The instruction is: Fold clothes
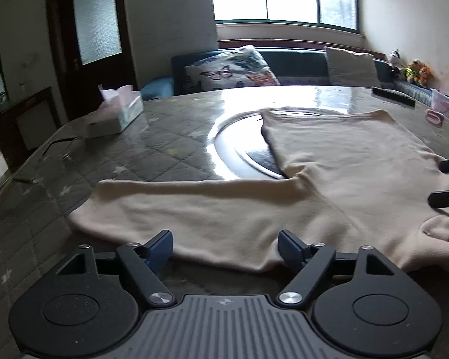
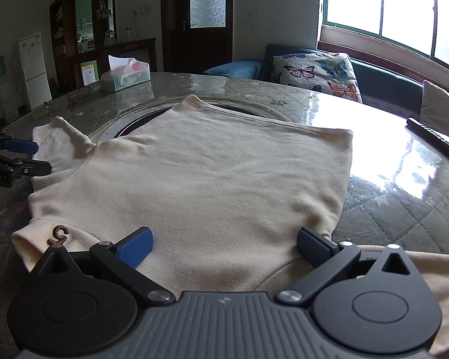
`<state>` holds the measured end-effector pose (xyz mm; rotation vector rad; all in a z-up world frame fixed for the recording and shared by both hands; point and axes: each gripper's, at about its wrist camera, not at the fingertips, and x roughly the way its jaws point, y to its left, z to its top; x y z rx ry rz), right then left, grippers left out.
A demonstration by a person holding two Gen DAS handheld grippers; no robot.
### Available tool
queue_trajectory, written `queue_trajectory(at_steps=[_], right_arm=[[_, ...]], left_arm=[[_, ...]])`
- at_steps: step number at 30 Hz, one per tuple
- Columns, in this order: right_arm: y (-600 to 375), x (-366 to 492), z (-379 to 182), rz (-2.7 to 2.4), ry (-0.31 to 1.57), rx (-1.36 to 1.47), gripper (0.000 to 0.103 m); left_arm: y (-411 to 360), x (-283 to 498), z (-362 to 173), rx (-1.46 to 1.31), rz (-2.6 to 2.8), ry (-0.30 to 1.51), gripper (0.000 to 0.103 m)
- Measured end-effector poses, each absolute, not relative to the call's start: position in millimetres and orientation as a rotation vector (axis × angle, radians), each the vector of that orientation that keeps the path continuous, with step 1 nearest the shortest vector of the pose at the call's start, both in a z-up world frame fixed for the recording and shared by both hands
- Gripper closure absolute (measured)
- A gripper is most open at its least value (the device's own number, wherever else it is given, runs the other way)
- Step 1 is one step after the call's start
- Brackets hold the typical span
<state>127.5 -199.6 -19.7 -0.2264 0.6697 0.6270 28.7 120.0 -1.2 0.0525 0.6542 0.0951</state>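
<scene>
A cream sweater (image 1: 329,179) lies flat on the round glass-topped table (image 1: 164,137), its body partly over the inset turntable (image 1: 233,146). One long sleeve (image 1: 179,209) stretches left across the front. My left gripper (image 1: 226,245) stands open at the sleeve's near edge, the pads not pressing on the cloth. In the right wrist view the sweater (image 2: 209,173) fills the middle, its collar bearing a brown letter (image 2: 58,234) at lower left. My right gripper (image 2: 224,246) is open over the sweater's near part, holding nothing. The left gripper (image 2: 33,158) shows at the far left beside the sleeve.
A tissue box (image 1: 116,110) stands at the table's back left. A dark remote control (image 2: 434,140) lies at the back right, with a pink item (image 1: 434,116) near it. A sofa with a butterfly cushion (image 1: 230,70) sits behind the table, under the window.
</scene>
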Motion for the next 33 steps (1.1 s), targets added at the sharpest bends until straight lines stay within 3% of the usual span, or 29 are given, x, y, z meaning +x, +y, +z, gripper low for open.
queue_trajectory(at_steps=[10,23,29,33], right_arm=[[-199.6,127.6,-19.7,0.627,0.67,-0.226,0.0],[-199.5,127.9,-19.8,0.627,0.67,-0.226,0.0],[-199.7,128.0,-19.7,0.627,0.67,-0.226,0.0],[-199.8,128.1,-19.7,0.627,0.67,-0.226,0.0]], left_arm=[[151.1,26.0,1.7,-0.09,0.195,0.651,0.011],[204.9,34.9,3.8,-0.287,0.42,0.611,0.013],[225.7,38.8,3.0,-0.339,0.474,0.598,0.035],[233.0,44.1,3.7,-0.342,0.497,0.592,0.062]])
